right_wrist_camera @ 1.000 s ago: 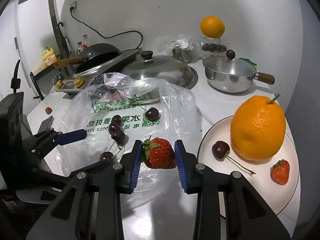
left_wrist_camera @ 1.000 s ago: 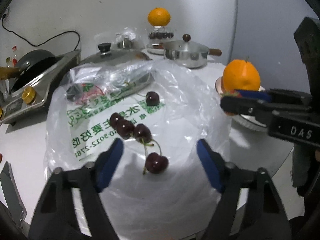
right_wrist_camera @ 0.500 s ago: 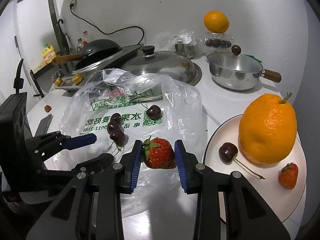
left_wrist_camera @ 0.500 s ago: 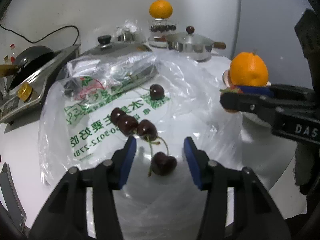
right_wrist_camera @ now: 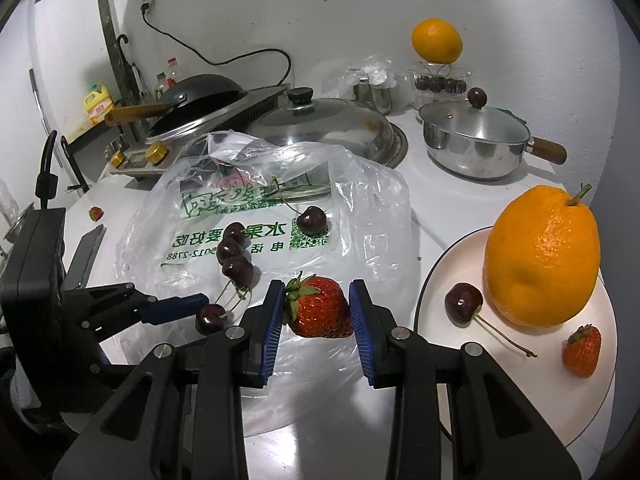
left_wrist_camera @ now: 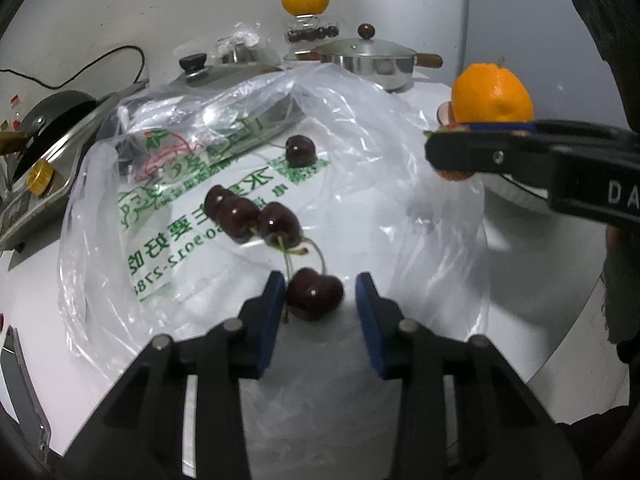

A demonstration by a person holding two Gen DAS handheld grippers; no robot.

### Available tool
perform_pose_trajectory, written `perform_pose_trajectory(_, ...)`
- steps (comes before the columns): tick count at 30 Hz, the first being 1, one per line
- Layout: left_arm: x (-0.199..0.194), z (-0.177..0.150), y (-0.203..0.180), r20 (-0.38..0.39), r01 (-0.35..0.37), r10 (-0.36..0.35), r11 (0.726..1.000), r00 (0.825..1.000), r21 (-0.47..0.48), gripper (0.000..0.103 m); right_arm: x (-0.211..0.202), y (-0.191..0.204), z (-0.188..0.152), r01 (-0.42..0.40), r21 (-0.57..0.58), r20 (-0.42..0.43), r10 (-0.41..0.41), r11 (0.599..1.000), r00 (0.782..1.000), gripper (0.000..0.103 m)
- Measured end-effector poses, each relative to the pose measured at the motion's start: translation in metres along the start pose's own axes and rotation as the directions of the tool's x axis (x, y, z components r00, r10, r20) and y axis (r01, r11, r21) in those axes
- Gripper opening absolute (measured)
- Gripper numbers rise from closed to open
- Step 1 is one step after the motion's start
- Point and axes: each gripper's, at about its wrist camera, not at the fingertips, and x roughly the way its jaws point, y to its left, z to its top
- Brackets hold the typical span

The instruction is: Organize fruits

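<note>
On the worktop (right_wrist_camera: 420,152), white and crowded, at this moment:

Bag: a clear plastic bag with green printing (right_wrist_camera: 280,240) lies spread flat, serving as a mat for loose fruit waiting to be sorted.

Cherries on bag: three dark red cherries in a row (left_wrist_camera: 250,214), one more alone farther back (left_wrist_camera: 300,151), and the nearest dark red cherry with a green stem (left_wrist_camera: 315,293).

Plate: a round pale plate with a dark rim (right_wrist_camera: 440,280) at the right, which I judge to be the collecting place, since sorted fruit already sits there.

Plate contents: a large orange with a short stem (right_wrist_camera: 542,256), one dark cherry on a long stem (right_wrist_camera: 463,304), one small red strawberry (right_wrist_camera: 582,350).

My left claw (left_wrist_camera: 320,308): narrow and closing around the nearest cherry; the left blue pad looks to be at its skin, the right pad is apart from it, so no grip yet.

My right claw (right_wrist_camera: 316,314): clamped on a ripe red strawberry with green leaves (right_wrist_camera: 318,307), pads pressing both flanks, carried clear of the bag, just beside the plate's near edge.

Reason for hold: a light pinch across the widest part, I judge, to keep soft fruit from bruising.

Backdrop: lidded steel saucepan with a wooden handle (right_wrist_camera: 476,140), second orange atop a clear box (right_wrist_camera: 437,40).
</note>
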Motion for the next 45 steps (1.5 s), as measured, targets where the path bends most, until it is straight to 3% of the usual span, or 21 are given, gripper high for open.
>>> perform_pose_trajectory(5, -0.003, -0.001, 0.001, 0.012, -0.006, 0.006, 1.0, 1.0, -0.002, 0.031, 0.0, 0.001, 0.0, 0.001, -0.002, 0.0, -0.001, 1.0, 1.0, 0.035)
perform_pose_trajectory(21, -0.017, 0.005, 0.003, 0.043, 0.03, -0.029, 0.999, 0.999, -0.022, 0.031, -0.01, 0.005, 0.008, 0.004, -0.014, 0.023, -0.003, 1.0, 1.0, 0.035)
perform_pose_trajectory(45, -0.053, 0.027, -0.007, 0.133, 0.021, -0.02, 1.0, 0.991, -0.006, 0.031, -0.045, 0.003, 0.01, 0.026, -0.018, 0.091, -0.024, 1.0, 0.996, 0.035)
